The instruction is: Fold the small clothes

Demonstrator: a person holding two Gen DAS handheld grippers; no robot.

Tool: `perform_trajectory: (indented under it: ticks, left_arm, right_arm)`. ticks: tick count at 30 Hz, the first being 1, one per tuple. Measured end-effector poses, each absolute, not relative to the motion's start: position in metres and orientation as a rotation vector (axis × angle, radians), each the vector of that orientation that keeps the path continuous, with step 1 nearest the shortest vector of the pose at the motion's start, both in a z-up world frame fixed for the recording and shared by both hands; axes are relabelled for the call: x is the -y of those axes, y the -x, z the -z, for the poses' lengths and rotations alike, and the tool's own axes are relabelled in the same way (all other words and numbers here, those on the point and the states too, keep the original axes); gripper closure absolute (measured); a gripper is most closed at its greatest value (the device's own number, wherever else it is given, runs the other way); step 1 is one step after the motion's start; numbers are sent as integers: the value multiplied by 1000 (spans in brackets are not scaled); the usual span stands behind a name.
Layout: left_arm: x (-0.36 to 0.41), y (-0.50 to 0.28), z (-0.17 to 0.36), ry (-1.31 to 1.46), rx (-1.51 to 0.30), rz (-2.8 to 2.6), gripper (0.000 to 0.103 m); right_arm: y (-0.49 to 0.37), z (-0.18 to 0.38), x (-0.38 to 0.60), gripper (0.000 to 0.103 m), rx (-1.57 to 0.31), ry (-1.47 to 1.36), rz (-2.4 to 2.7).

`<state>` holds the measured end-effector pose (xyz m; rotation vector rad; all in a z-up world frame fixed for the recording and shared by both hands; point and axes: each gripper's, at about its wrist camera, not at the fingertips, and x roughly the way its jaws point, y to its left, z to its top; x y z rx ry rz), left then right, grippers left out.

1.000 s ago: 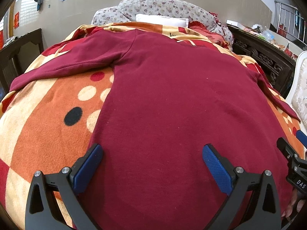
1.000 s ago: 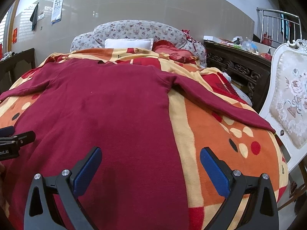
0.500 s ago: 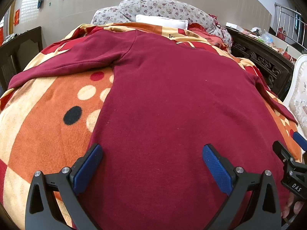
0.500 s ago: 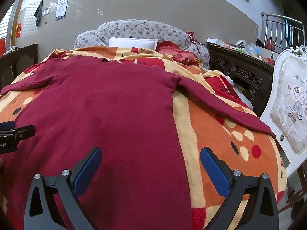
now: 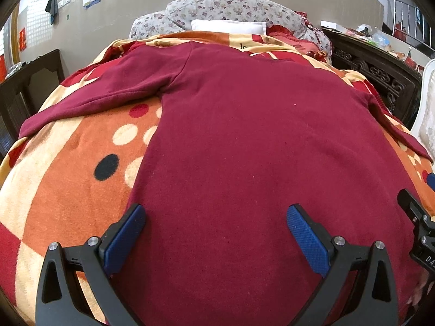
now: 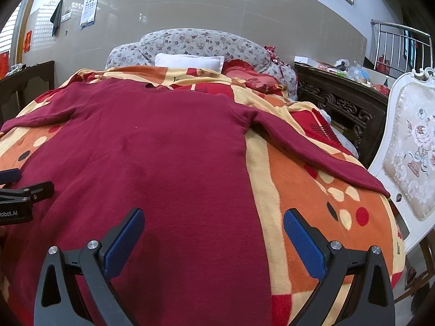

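Lying beneath both tools: sweater.

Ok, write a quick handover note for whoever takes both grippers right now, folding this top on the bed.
Left gripper: open, empty, over the hem end of the dark red long-sleeved top.
Right gripper: open, empty, over the top's right edge, near the hem.
The top lies spread flat, collar towards the pillows, on the orange, cream and red spotted blanket; both sleeves are stretched out sideways.
Done: spreading only.
Left: every fold; nothing is gripped yet.
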<state>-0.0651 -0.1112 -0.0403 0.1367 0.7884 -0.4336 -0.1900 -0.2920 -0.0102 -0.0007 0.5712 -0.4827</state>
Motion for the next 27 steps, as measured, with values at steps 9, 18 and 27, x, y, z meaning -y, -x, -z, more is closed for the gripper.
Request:
perform_trajectory:
  ticks: [9, 18, 27]
  left_arm:
    - [107, 65, 40, -91, -798, 452, 0]
    - [106, 64, 39, -95, -798, 450, 0]
    - [106, 64, 39, -95, -797, 449, 0]
  right_arm:
    - [192, 10, 292, 0, -581, 11, 486]
    - [191, 10, 291, 0, -577, 11, 484]
    - [192, 10, 290, 0, -575, 13, 484]
